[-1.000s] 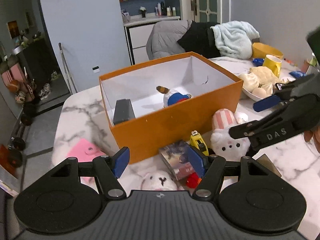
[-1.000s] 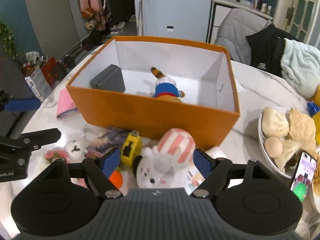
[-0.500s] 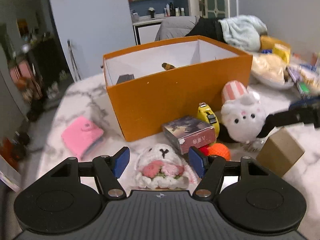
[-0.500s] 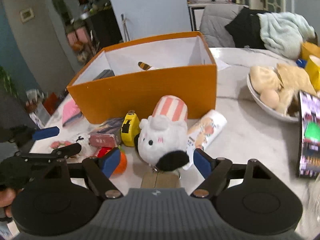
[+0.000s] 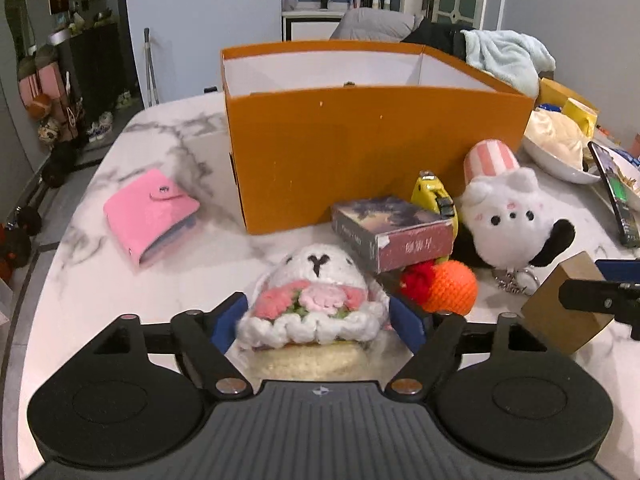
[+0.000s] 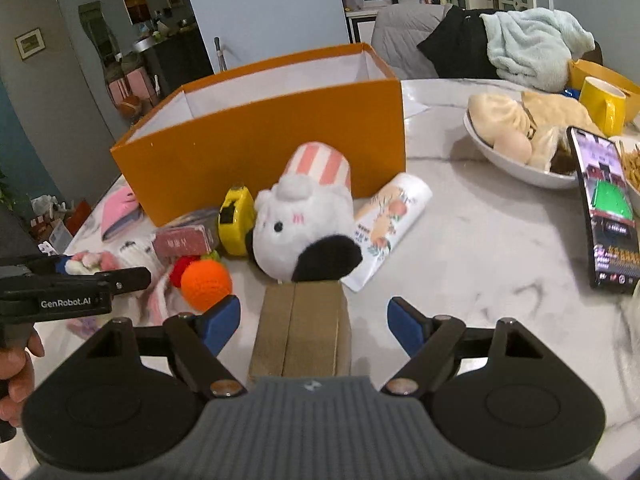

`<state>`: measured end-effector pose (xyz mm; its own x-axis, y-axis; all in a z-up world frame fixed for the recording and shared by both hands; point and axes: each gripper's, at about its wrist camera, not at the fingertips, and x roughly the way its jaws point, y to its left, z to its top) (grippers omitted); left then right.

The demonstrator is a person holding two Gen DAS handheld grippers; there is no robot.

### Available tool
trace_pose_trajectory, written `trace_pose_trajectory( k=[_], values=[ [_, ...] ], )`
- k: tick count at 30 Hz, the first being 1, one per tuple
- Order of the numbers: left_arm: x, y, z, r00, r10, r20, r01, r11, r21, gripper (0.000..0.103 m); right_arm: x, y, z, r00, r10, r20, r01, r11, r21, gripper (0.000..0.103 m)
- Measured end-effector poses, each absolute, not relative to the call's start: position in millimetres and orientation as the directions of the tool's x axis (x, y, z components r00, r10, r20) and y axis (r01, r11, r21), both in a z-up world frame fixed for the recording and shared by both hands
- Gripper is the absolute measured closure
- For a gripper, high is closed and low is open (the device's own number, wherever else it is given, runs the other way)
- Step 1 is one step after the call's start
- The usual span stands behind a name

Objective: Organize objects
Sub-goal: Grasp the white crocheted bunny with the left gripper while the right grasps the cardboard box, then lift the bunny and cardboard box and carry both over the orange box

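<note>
Crowded toys before the orange box (image 5: 360, 152); seemingly bare marble (image 6: 480, 260) rightward

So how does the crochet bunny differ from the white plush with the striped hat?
The crochet bunny is knitted yarn with pink flowers in front; the white plush is smooth fluffy fur with a pink-striped hat. The bunny is smaller and flatter, the plush rounder and taller. The bunny sits between the left gripper's fingers; the plush sits outside either gripper. Both are white and lie outside the orange box.

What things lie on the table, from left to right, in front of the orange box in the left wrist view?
Pink wallet → crocheted bunny → card box → orange crochet ball → white plush toy → brown cardboard block.
</note>
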<state>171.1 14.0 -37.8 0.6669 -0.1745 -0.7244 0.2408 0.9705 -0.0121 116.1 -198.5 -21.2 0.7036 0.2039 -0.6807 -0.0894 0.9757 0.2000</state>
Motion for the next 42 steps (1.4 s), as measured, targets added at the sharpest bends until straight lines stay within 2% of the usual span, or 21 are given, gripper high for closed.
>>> trace_pose_trajectory(
  k=[3,8,9,15,28,31,35,42],
  values=[
    [173,15,-43,0.646,-0.195,-0.738,0.243,0.969,-0.043,0.009,116,-193,-26,0.695,0.212,-0.688,-0.107,0.976,0.192,0.029],
    [171,18,-47,0.65,-0.209,-0.731,0.239,0.969,-0.064,0.008,116,-187,-31,0.69,0.197,-0.697,-0.121,0.98,0.157,0.034],
    [171,19,-47,0.651,-0.211,-0.73,0.234,0.97,-0.071,0.008,116,-187,-32,0.685,0.196,-0.701,-0.124,0.98,0.154,0.04],
    [165,21,-44,0.666,-0.213,-0.715,0.218,0.972,-0.086,0.015,114,-187,-37,0.684,0.172,-0.709,-0.123,0.985,0.12,0.051],
    [132,18,-43,0.649,-0.249,-0.719,0.247,0.963,-0.111,0.016,102,-182,-36,0.665,0.198,-0.72,-0.155,0.98,0.126,0.052],
    [123,17,-43,0.646,-0.266,-0.715,0.255,0.959,-0.127,0.018,96,-178,-36,0.662,0.206,-0.721,-0.167,0.978,0.126,0.052],
    [113,17,-38,0.651,-0.28,-0.705,0.258,0.956,-0.142,0.029,89,-174,-36,0.656,0.222,-0.721,-0.178,0.974,0.138,0.052],
    [106,16,-34,0.637,-0.299,-0.711,0.277,0.949,-0.151,0.033,84,-172,-32,0.652,0.241,-0.719,-0.185,0.97,0.157,0.053]
  ],
)
